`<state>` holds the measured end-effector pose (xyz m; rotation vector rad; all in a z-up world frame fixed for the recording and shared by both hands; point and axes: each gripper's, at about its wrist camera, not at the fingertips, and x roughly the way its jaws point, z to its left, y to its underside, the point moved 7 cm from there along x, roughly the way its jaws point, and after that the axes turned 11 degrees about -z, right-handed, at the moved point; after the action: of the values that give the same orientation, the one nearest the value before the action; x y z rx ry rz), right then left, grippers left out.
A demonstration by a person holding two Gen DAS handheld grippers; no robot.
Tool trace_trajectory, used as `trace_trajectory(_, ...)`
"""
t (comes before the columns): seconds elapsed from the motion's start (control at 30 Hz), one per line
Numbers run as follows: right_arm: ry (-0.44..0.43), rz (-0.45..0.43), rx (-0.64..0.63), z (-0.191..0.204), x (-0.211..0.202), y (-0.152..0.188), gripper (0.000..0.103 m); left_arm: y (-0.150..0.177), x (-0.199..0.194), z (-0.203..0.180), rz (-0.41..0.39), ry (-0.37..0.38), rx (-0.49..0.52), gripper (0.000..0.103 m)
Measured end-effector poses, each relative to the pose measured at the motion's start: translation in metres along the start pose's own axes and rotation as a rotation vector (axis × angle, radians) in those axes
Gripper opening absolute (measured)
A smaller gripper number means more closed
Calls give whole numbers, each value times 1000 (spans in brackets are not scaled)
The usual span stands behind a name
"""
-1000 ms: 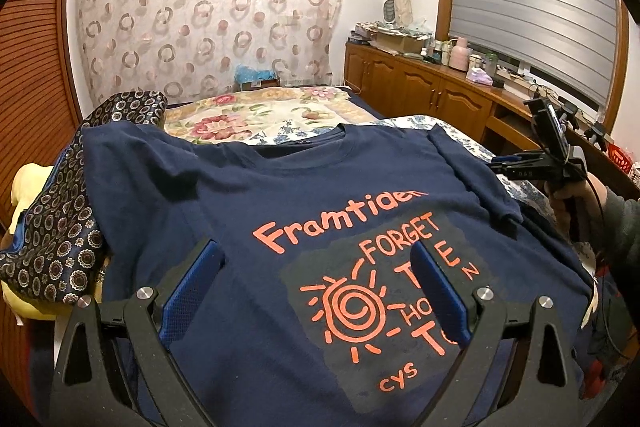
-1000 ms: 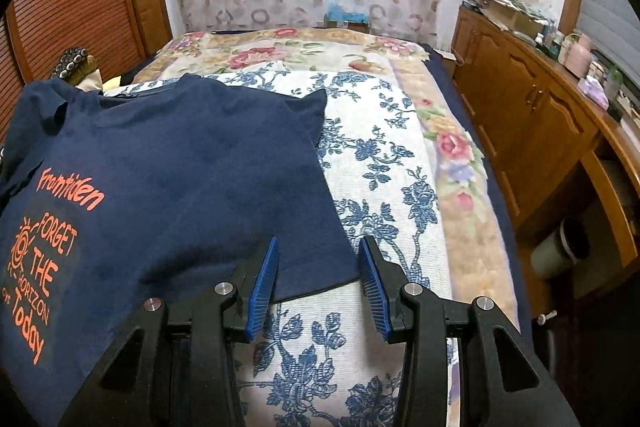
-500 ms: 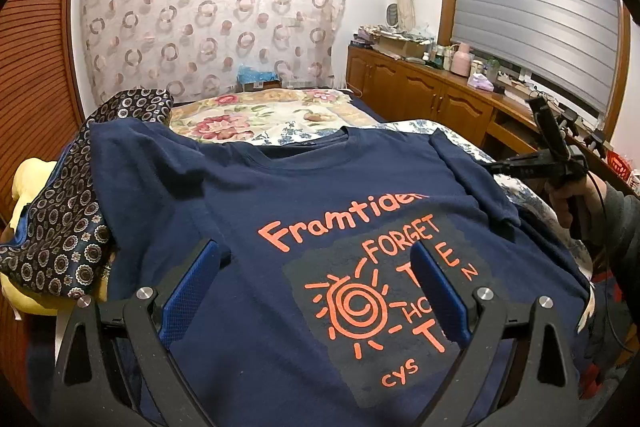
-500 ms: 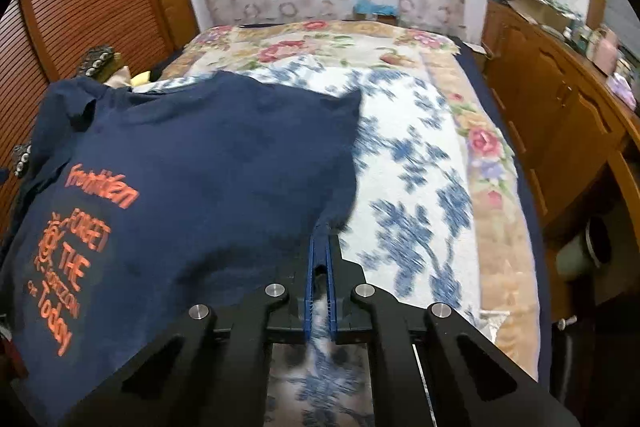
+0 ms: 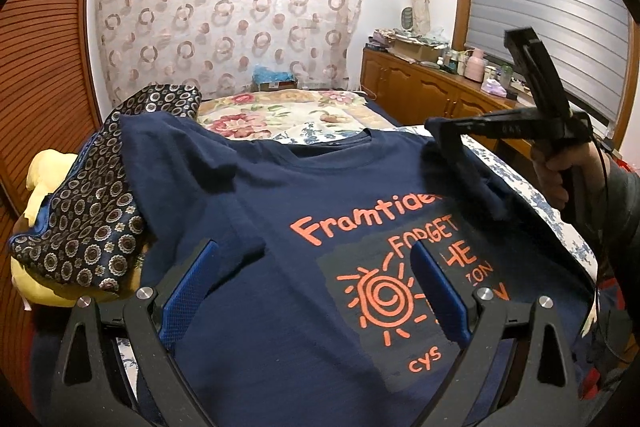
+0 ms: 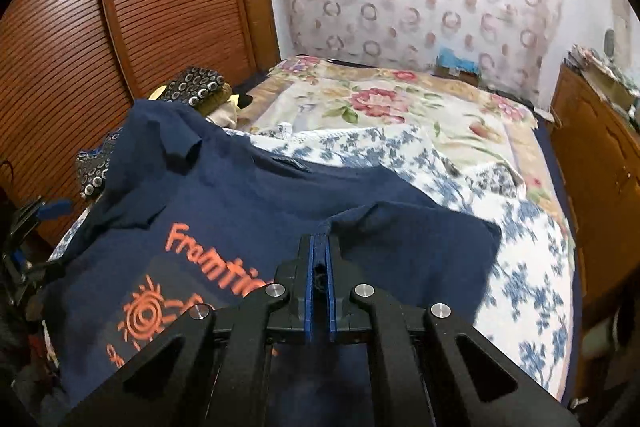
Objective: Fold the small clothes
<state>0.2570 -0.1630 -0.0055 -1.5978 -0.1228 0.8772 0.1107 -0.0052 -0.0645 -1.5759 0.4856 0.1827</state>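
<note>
One navy T-shirt (image 5: 280, 267) lies face up on the bed (image 6: 532, 267), its orange print readable from the near end. Its long axis runs from the hem near the cameras to the collar (image 5: 332, 143) at the far end, so the neck points toward the curtain (image 5: 224, 19).

The right hand-held gripper (image 6: 319, 251) is clamped on the shirt's right sleeve edge, dark cloth pinched between its blue pads (image 6: 307, 287), which have just come together. The sleeve (image 6: 416, 247) is lifted and drawn in over the chest, so that side edge no longer lies flat. In the left wrist view the same tool (image 5: 440, 131) hangs above the shirt's right shoulder, held by a hand (image 5: 556, 171).

The left hand-held gripper (image 5: 312, 291) hovers over the lower front of the shirt with its two fingers (image 5: 188, 291) spread wide and nothing between them.

The shirt's left shoulder overlaps one patterned dark garment (image 5: 92, 211), which rests on something yellow (image 5: 44, 171) by the slatted wooden wall (image 6: 72, 39). To the right of the shirt a broad strip of blue-flowered bedcover (image 6: 532, 267) is bare up to the bed's edge, beyond which stands one wooden cabinet (image 6: 596, 155). Past the collar, the rose-patterned quilt (image 6: 380, 103) stretches free toward the curtain.
</note>
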Motion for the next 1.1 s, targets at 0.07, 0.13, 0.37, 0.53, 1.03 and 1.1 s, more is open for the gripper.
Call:
trace_trajectory(0.07, -9, -8, 0, 1, 3, -3, 7, 0, -1, 2, 1, -3, -2, 97)
trace_trajectory(0.13, -21, -16, 5, -1, 2, -3, 15, 1, -1, 4, 1, -7, -6, 97)
trace_trajectory(0.37, 88, -4, 21, -37, -3, 14, 51, -1, 3, 15, 6, -23, -9, 97)
trace_trajectory(0.53, 187, 74, 33, -72, 4, 48, 51, -7, 9, 32, 10, -37, -15, 97)
trace_trajectory(1.03, 244, 113, 78, -97, 29, 94, 52, -42, 40, 118, 55, -110, -40, 68)
trace_trajectory(1.1, 239, 111, 85, -97, 24, 95, 52, -47, 51, 128, 70, -120, -47, 67)
